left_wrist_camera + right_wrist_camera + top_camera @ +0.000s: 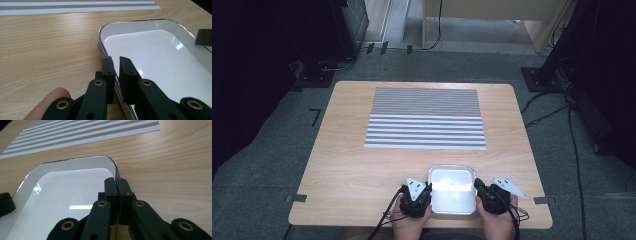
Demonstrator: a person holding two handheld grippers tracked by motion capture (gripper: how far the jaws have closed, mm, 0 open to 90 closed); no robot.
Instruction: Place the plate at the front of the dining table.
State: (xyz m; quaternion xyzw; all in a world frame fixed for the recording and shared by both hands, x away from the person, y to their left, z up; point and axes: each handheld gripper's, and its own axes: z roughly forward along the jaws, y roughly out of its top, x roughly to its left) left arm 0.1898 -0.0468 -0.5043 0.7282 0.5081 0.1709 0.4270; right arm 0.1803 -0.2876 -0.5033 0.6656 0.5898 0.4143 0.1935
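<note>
The left gripper (116, 61) has its two black jaws slightly parted, one on each side of the left rim of a white rectangular tray (160, 57); a narrow gap shows between them, so the rim sits between the jaws but it is not clear that they press on it. A fingertip (53, 98) of the person's left hand shows at the bottom of the left gripper view, beside the gripper's linkage. The right gripper (116, 180) has its jaws drawn tight together over the tray's (62, 192) right rim, near its far right corner, pinching that edge. In the high view the left gripper (428, 186) and right gripper (477, 184) flank the tray (452, 196) on its two short sides, each held in one of the person's hands, which come in from the bottom edge. The tray is shallow, glossy white inside, with rounded corners and a thin metallic rim, and it lies flat on a light wooden table (347, 155) close to the person's edge, a little right of centre. Farther back on the table, well apart from the tray, lies a rectangular placemat (426, 118) with fine grey and white stripes running across it. Around the table is grey carpeted floor (272, 145) with black cables (574, 145) trailing on the right side.
</note>
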